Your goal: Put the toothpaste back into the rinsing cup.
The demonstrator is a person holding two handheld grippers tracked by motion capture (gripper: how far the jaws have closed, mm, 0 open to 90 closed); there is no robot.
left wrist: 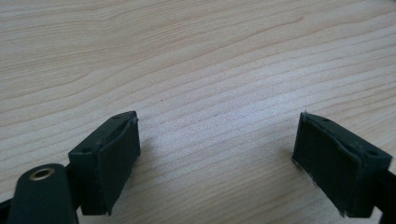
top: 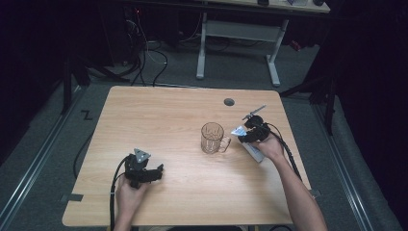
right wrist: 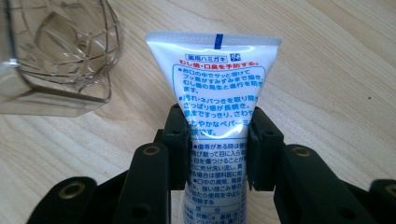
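High view: right tongs (top: 251, 131) pinch toothpaste tube (right wrist: 215, 93) beside mug (top: 213, 138); left tongs (top: 153, 174) spread near table (top: 168, 110) edge.

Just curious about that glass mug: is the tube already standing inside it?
No, the tube is clamped between the right gripper's jaws, beside the mug and outside it.

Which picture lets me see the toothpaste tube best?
The right gripper view. There the toothpaste tube is close up, its printed back readable, pinched between the right gripper jaws beside the glass mug. In the high view the tube is a small white-blue speck. The left gripper view looks at bare table.
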